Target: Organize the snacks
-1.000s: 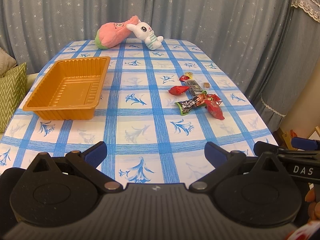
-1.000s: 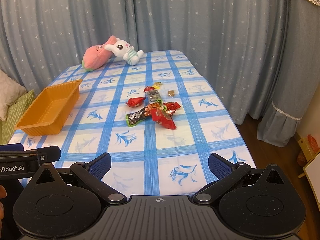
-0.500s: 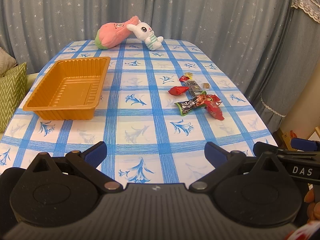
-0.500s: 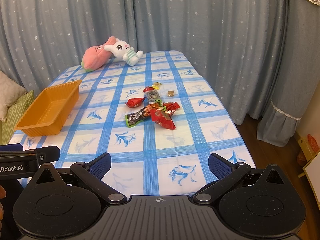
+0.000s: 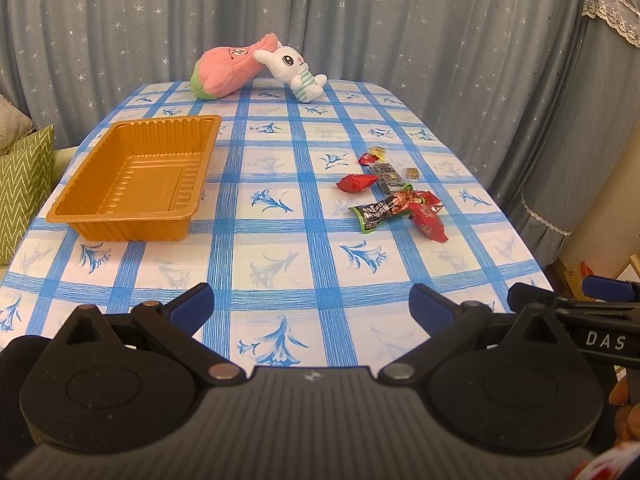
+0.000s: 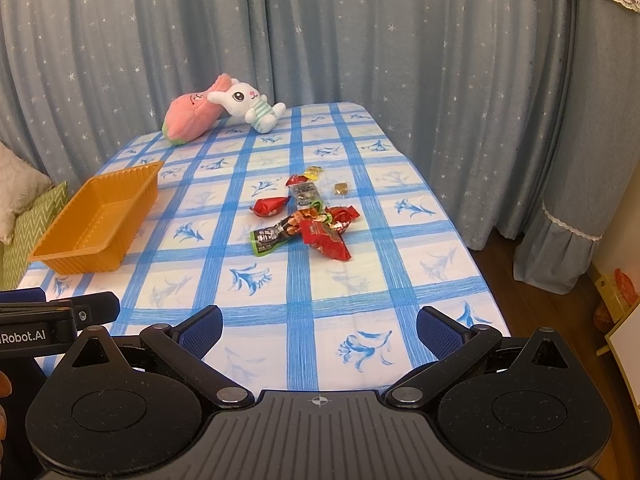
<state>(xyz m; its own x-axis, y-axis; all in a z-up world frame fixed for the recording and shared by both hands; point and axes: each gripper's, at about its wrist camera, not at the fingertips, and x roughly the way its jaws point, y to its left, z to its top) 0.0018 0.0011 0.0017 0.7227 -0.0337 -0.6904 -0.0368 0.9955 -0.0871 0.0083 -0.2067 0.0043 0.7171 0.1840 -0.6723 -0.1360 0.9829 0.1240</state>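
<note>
Both tools hang over the near edge of the table [image 5: 280, 272], well short of anything to pick up: the left gripper [image 5: 311, 306] has its jaws spread wide with nothing between them, and the right gripper [image 6: 319, 326] is likewise spread and empty. The snacks lie in a loose cluster on the right half of the blue-checked cloth, apart from the orange tray [image 5: 132, 216], which sits empty toward the left. The likeliest trouble comes from the overlap in that cluster. The green-edged dark packet [image 6: 274, 236] lies touching the red packet [image 6: 326, 240] and a crumpled wrapper between them, so closing on one probably drags or flips its neighbour, or pinches two at once. These packets are flat and slick-looking, so the pads may skid over the top, or catch the tablecloth and ruck it. The small brown candy [image 6: 341, 188] and the yellow-wrapped sweet [image 6: 313, 172] are small enough to squirt out of a wide grip. The red pillow-shaped snack [image 6: 271, 205] lies on its own and seems the safest first pick. The carry to the tray crosses the table, so a weak corner hold could drop a packet short of the rim. The plush rabbit [image 6: 248, 106] and pink plush [image 6: 190, 118] sit far back, clear of the work.
</note>
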